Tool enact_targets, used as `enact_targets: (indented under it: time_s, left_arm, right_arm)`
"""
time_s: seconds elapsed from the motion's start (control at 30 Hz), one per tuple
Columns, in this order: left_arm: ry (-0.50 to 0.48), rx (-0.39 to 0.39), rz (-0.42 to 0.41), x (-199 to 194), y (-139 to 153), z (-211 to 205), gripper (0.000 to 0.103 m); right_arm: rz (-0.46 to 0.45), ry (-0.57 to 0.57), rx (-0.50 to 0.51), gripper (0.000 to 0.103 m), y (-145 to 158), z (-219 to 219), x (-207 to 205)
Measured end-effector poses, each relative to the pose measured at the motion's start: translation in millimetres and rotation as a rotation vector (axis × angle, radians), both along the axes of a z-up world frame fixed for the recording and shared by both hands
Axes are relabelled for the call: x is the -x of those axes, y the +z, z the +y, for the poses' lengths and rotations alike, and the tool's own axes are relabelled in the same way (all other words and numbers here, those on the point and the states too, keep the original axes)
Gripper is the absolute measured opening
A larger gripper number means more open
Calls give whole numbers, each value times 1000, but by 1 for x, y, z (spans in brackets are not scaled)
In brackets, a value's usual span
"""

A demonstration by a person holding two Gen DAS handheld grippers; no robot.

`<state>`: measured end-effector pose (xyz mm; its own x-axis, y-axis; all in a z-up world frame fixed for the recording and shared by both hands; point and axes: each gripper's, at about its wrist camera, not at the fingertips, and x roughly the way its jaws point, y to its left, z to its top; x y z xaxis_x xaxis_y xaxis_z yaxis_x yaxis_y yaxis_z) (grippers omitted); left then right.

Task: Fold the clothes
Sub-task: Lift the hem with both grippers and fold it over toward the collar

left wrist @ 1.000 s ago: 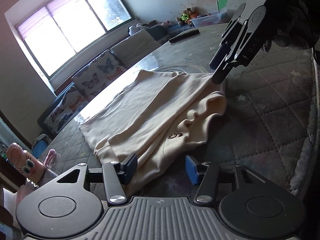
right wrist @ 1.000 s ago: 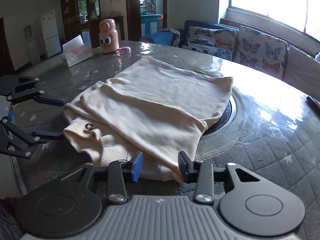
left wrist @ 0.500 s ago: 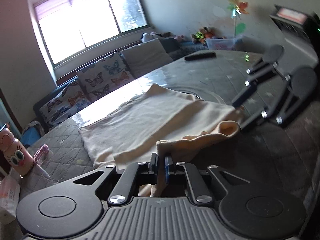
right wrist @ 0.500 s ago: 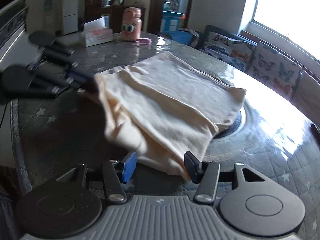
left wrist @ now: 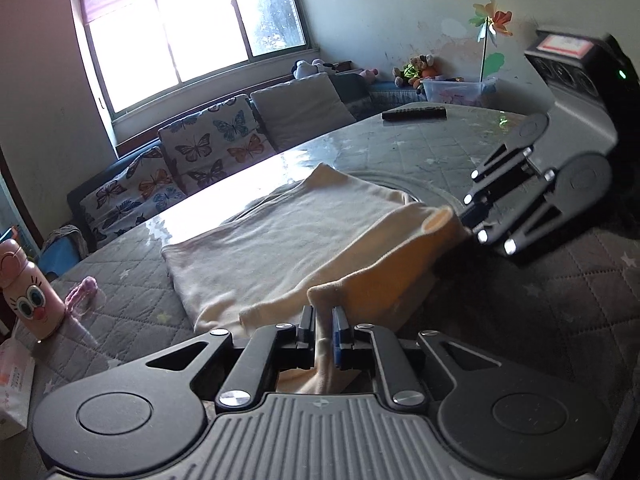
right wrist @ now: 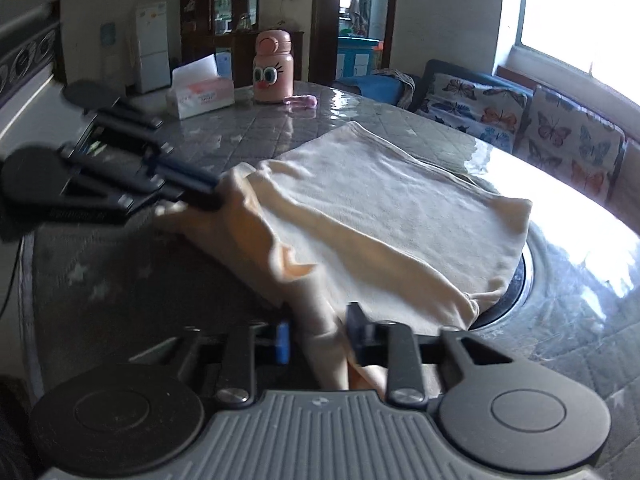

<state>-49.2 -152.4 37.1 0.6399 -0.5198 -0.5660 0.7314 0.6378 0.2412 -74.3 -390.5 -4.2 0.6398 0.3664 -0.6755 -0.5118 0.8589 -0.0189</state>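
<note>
A cream garment (left wrist: 288,240) lies part-folded on the round quilted table (left wrist: 560,292); it also shows in the right wrist view (right wrist: 392,208). My left gripper (left wrist: 323,330) is shut on the garment's near edge and lifts it off the table. My right gripper (right wrist: 318,338) has cloth between its fingers, which stand a little apart around it. In the left wrist view the right gripper (left wrist: 470,220) sits at the other lifted corner. In the right wrist view the left gripper (right wrist: 208,194) pinches the far corner.
A pink cartoon bottle (right wrist: 273,67), a tissue box (right wrist: 200,94) and a pink clip (right wrist: 301,101) stand on the table's far side. A black remote (left wrist: 414,113) lies near the sofa side. A butterfly-cushion sofa (left wrist: 192,152) runs under the window.
My left gripper closed on the garment's edge and raised it. My right gripper moved in over the cloth and narrowed around the other corner, which is now lifted too.
</note>
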Motion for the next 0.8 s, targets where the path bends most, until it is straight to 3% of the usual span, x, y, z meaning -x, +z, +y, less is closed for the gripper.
enact_targets:
  time_s: [0.07,0.2,0.33,0.37,0.4,0.5,0.8]
  left_arm:
    - [-6,-18,-7,7,-3,6,12]
    - [-19,-81,-42,23,-13,11,41]
    - [-35,-150,-88,27,-25,7,41]
    - [-36,-163,-93,25,-28,5,37]
    - [-32,-173,-95,22,-31,4,22]
    - [-18,-168,-83,16,-31,4,8]
    - [-28,-104,-113,45,5,18,6]
  right_arm:
    - [10,-13,-22,17,2,-3,-2]
    - [12,-33,-58,14,9,-6,-5]
    - [0,-44,-71,13,13,-7,-7]
    - [0,-48,-72,12,13,-6,-7]
    - [0,-51,-73,12,12,-6,-7]
    - [-12,-64,-78,11,11,-4,-4]
    - [-63,-69,-124,10,31,-11,26]
